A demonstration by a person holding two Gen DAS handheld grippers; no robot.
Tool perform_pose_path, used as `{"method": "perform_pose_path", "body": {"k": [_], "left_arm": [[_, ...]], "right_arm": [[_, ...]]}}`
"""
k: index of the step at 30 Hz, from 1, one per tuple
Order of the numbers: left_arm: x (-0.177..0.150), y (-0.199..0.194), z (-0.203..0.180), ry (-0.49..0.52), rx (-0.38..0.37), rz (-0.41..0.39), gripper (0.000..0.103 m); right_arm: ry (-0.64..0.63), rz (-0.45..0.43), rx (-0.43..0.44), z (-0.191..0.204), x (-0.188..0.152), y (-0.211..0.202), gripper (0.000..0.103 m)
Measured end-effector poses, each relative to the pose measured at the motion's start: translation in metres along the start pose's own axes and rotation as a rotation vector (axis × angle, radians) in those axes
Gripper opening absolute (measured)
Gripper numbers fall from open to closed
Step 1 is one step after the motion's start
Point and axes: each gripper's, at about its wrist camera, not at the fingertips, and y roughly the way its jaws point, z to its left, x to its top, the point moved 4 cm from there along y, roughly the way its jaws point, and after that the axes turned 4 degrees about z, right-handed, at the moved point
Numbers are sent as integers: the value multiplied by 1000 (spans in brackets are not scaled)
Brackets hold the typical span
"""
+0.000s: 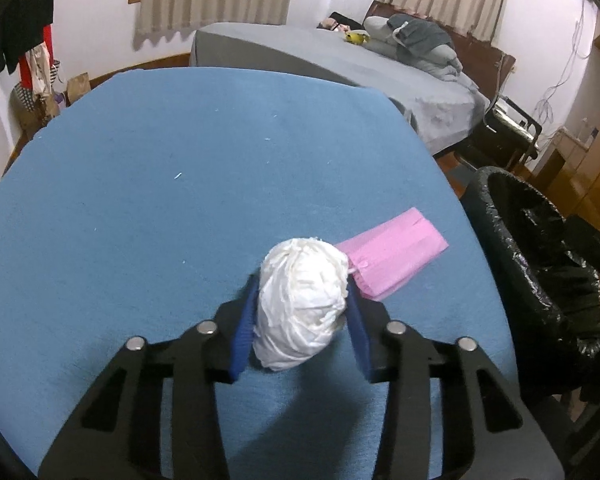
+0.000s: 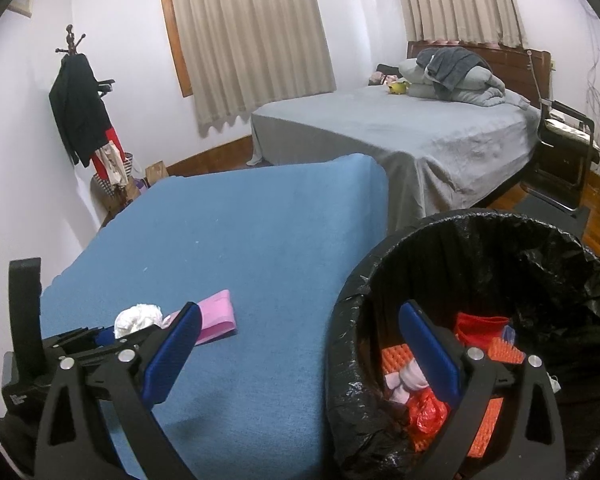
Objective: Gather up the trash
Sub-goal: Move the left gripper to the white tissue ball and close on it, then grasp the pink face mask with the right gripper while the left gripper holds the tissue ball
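Grey bed (image 2: 400, 136) with folded bedding (image 2: 456, 76), yellow toy (image 2: 398, 87), beige curtains (image 2: 252, 36), coat rack (image 2: 82, 108) with clothes, black chair (image 2: 564, 148).

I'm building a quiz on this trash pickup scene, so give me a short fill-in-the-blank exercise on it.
1. The left tongs close on a crumpled ball of tissue coloured ____.
2. Just beyond it, a flat ____ packet lies on the blue cloth.
3. The bin is lined with a ____ bag.
4. The right tongs are ____ and hold nothing.

Missing words: white; pink; black; open
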Motion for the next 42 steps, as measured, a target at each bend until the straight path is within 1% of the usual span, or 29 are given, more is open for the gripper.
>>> {"method": "perform_pose_path", "body": {"k": [4, 10, 14, 21, 25, 28, 34, 42], "left_arm": [[4, -8, 1, -3, -11, -29, 36], [14, -25, 2, 5, 3, -85, 36], [21, -32, 14, 0, 46, -109, 36], [27, -41, 49, -41, 115, -137, 36], [30, -46, 65, -61, 141, -147, 36], [32, -49, 72, -68, 151, -152, 36], [34, -51, 82, -79, 158, -157, 36], [31, -43, 87, -73, 166, -147, 36]], "right_arm": [[-9, -2, 0, 0, 0, 0, 97], [-20, -10, 11, 6, 6, -1, 97], [-32, -9, 36, 18, 9, 4, 97], [-81, 15, 109, 59, 12, 20, 96], [-103, 52, 140, 79, 9, 37, 89], [-107, 77, 138, 87, 5, 51, 86], [-108, 132, 107, 84, -2, 74, 77], [-113, 191, 86, 79, -15, 89, 71]]}}
